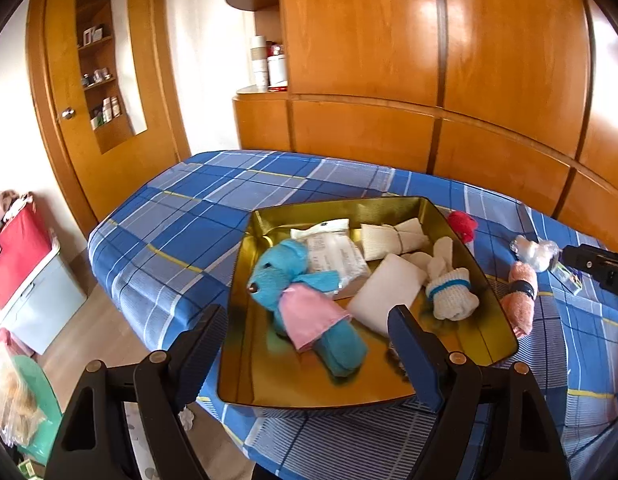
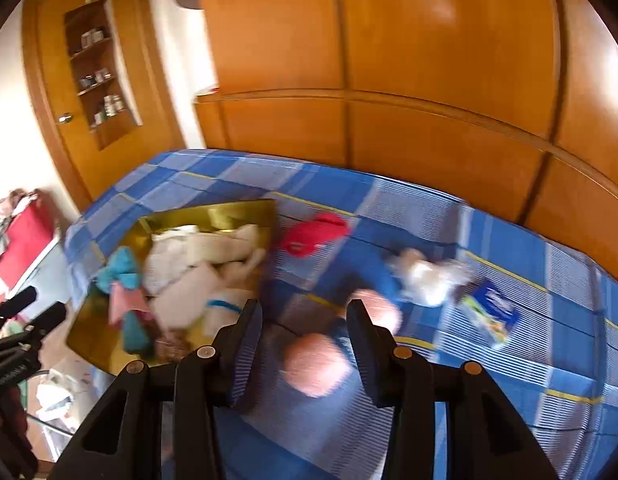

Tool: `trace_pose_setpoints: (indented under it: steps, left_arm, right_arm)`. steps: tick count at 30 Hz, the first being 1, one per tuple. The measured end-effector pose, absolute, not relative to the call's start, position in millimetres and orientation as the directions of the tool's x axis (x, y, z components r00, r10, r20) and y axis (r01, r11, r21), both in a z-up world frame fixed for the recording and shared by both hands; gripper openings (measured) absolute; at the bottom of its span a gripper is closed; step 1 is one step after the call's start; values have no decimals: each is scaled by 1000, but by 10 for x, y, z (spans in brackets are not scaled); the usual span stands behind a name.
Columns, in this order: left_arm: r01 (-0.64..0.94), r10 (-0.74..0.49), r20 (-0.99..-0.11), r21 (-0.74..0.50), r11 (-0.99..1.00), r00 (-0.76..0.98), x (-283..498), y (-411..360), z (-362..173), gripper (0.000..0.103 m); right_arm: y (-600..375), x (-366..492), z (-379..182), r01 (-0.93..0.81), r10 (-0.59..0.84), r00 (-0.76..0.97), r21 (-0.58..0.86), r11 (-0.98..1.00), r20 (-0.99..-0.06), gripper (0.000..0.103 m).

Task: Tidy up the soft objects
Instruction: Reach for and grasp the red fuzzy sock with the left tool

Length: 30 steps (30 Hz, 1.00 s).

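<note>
A gold tray (image 1: 245, 364) lies on the blue plaid bed and holds a blue teddy in a pink dress (image 1: 305, 300), white pads, a paper packet and a rolled white sock (image 1: 451, 292). My left gripper (image 1: 305, 316) hovers open over the tray's near end with nothing between its fingers. A rolled pink towel (image 1: 523, 300) with a dark band lies on the bed just right of the tray. In the blurred right wrist view this pink towel (image 2: 321, 364) shows between and beyond my right gripper's (image 2: 303, 312) fingers, which stand apart without pressing it. The gold tray (image 2: 93, 332) is at the left there.
A red soft item (image 2: 313, 232) lies behind the towel, beside the tray's far right corner. A clear bag of white stuff (image 2: 429, 272) and a blue packet (image 2: 493, 316) lie further right. Wooden wardrobe panels (image 1: 389, 60) back the bed. A red-topped box (image 1: 25, 264) stands on the floor at left.
</note>
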<state>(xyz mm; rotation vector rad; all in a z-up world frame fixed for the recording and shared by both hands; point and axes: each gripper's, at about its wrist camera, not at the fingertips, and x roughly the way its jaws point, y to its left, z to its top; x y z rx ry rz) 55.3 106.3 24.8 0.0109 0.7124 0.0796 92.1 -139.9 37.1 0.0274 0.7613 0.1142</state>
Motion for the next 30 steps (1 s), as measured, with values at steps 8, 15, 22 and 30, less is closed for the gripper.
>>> trace_pose_setpoints:
  steps: [8, 15, 22, 30]
  left_arm:
    - [-6, 47, -661, 65, 998, 749, 627, 809, 247, 84]
    - [46, 35, -663, 104, 994, 748, 707, 574, 263, 85]
    - [104, 24, -665, 152, 983, 747, 816, 295, 297, 85]
    - [164, 0, -679, 177, 970, 734, 1001, 18, 307, 92]
  right_arm:
    - [-2012, 819, 268, 20, -13, 719, 2, 1000, -695, 44]
    - [-2511, 748, 8, 136, -92, 701, 6, 991, -707, 44]
    - [-2803, 732, -139, 206, -81, 684, 85, 975, -725, 44]
    - [-2794, 729, -96, 199, -60, 695, 112, 974, -716, 44]
